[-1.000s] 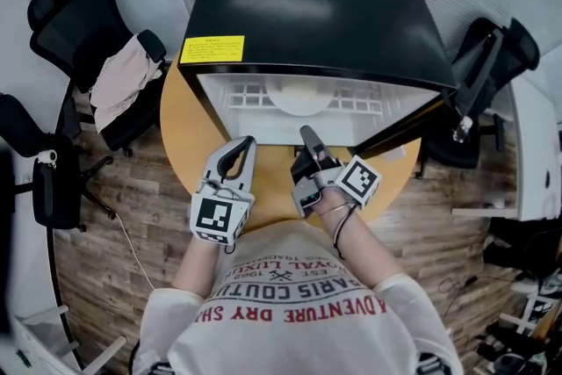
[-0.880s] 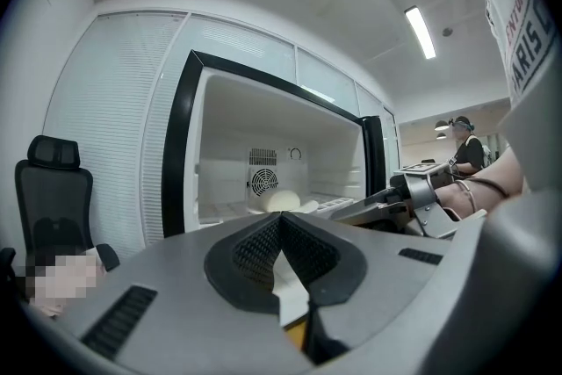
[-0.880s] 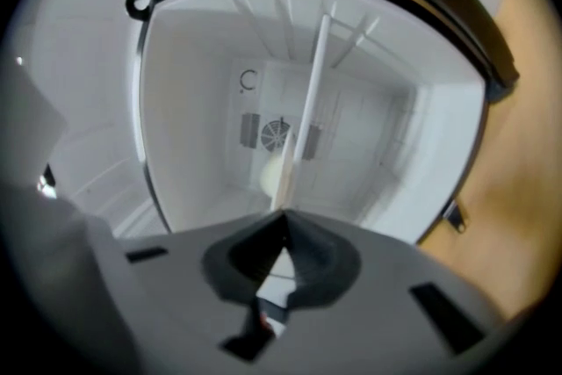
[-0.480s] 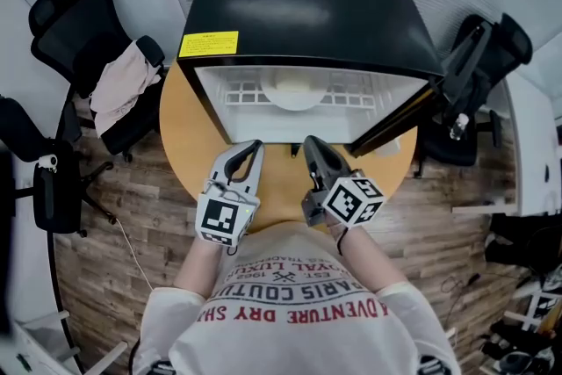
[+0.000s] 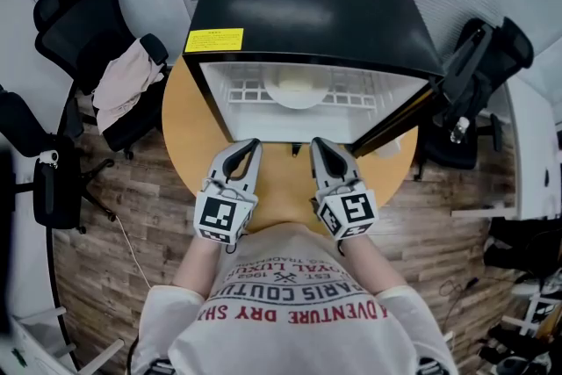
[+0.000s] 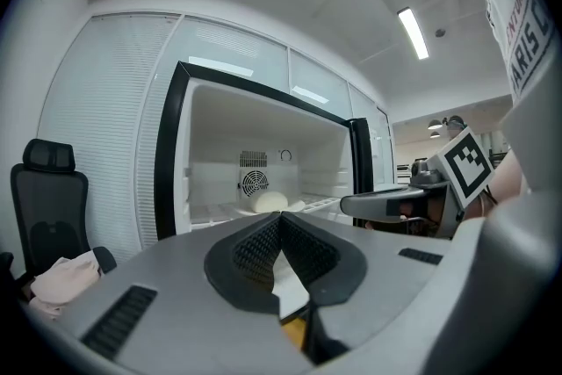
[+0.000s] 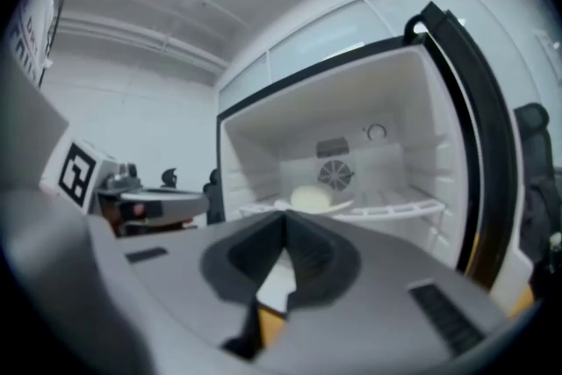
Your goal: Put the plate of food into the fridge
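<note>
A black mini fridge [image 5: 307,4] stands open on the round wooden table [image 5: 184,145]. The white plate with a pale mound of food [image 5: 297,90] rests on the fridge's wire shelf, and it shows in the left gripper view [image 6: 270,201] and the right gripper view [image 7: 312,198] too. My left gripper [image 5: 248,145] and right gripper [image 5: 318,143] hover side by side over the table, just in front of the fridge's opening and pointing into it. Both are shut with nothing between their fingers, as the left gripper [image 6: 279,217] and right gripper [image 7: 284,235] show in their own views.
The fridge door [image 5: 395,123] swings out to the right, close to my right gripper. Black office chairs stand at the left, one draped with a pale cloth [image 5: 123,79], and another chair [image 5: 479,66] at the right. Wood flooring surrounds the table.
My right gripper has straightened up and drawn back a little, now parallel with the left one. The left gripper has barely moved. The plate stays on the shelf.
</note>
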Motion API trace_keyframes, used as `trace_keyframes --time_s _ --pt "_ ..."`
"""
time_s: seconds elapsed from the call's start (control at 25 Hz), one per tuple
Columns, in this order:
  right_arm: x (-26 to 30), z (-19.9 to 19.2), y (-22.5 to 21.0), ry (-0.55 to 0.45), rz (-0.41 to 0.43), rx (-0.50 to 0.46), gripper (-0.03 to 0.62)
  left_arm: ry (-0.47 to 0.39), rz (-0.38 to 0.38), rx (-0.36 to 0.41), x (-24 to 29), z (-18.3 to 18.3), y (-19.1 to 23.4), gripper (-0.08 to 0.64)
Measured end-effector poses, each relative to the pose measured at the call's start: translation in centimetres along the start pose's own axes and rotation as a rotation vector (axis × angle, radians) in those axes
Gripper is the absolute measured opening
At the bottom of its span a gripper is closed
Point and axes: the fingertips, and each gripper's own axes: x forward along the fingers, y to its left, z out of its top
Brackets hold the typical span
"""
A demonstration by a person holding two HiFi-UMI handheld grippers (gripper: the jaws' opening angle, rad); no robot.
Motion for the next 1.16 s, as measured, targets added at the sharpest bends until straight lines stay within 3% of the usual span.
trace_keyframes --time_s 0.52,1.16 --pt "-0.5 1.2 0.8 0.014 0.005 -0.068 0.028 0.002 0.010 -0.001 0.2 0.2 -0.4 0.032" --pt "-0.8 0.9 0.4 0.035 0.020 -0.066 0.028 0.013 0.015 -0.001 0.9 -0.1 -0.6 0.034"
